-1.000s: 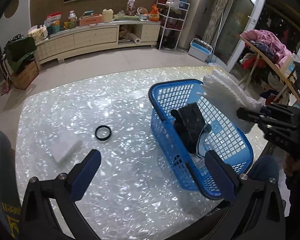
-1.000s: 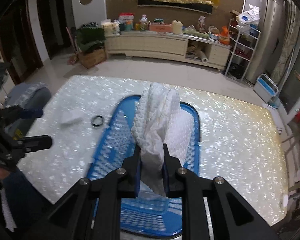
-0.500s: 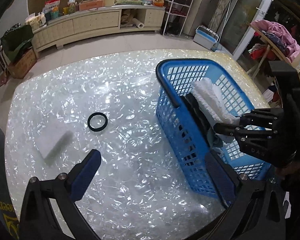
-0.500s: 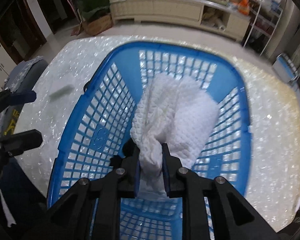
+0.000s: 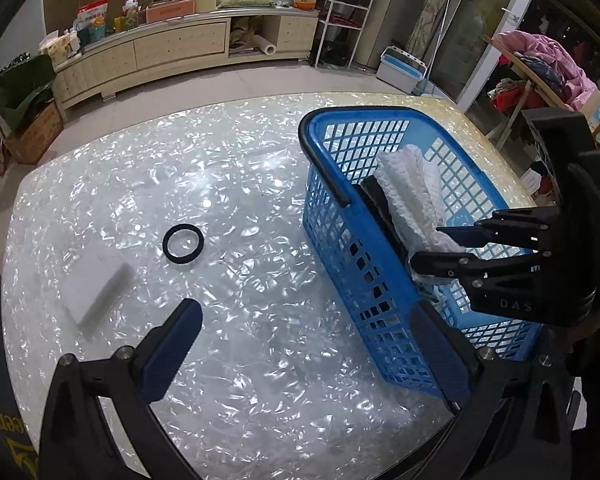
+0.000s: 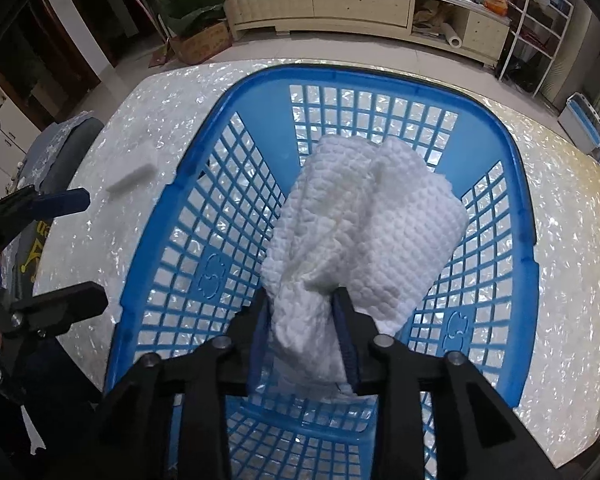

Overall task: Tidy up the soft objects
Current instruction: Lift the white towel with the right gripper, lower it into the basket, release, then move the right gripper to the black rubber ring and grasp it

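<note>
Sponge [image 5: 96, 285]: a white block lying flat on the shimmering table [image 5: 260, 184], toward its left side, untouched.
Ring [image 5: 183, 244]: a black band flat on the table, just right of the sponge and apart from it.
Left gripper [image 5: 304, 350]: hovers over the table beside the basket, jaws spread wide, nothing between them.
Basket [image 5: 342, 196]: blue plastic lattice, standing on the table's right part; a dark item lies inside against its near wall.
Cloth [image 6: 364, 236]: white waffle weave, bunched, lowered inside the basket.
Right gripper [image 6: 302, 332]: points down into the basket; its jaws have just been opening, the cloth's tail between them, pads looking barely clear of it.
</note>
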`<act>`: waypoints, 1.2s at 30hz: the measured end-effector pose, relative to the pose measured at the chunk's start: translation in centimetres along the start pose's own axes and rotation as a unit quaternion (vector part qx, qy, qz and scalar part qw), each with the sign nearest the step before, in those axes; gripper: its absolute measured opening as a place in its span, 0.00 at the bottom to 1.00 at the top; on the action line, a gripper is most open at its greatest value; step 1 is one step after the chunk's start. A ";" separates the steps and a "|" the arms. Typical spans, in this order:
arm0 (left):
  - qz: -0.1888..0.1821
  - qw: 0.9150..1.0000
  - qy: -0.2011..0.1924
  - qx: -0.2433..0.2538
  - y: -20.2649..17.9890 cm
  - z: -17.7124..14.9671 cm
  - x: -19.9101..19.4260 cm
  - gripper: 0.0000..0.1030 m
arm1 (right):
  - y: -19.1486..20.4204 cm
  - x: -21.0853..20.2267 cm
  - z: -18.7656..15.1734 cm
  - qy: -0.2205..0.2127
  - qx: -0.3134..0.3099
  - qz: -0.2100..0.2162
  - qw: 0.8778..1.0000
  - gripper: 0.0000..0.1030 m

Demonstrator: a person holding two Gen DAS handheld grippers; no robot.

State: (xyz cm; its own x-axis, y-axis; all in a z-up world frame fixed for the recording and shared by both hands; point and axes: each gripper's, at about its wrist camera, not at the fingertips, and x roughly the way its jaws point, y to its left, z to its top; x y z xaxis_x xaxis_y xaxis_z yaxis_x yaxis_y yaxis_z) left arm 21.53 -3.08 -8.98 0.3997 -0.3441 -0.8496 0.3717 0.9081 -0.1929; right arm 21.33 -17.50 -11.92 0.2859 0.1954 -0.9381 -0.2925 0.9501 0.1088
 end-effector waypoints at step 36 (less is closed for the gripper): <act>0.086 0.995 -0.032 -0.041 12.5 -4.4 -7.3 1.00 | 9.2 -5.0 1.6 -0.092 -0.050 -0.034 0.994 1.00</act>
State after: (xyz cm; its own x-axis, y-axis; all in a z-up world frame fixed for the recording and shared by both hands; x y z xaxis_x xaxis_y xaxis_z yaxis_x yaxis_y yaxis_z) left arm 19.59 11.81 -7.36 0.5048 -0.1935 -0.8412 0.2237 0.9706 -0.0891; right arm 18.62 -9.37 -5.69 0.4673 0.1813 -0.8653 -0.3536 0.9354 0.0051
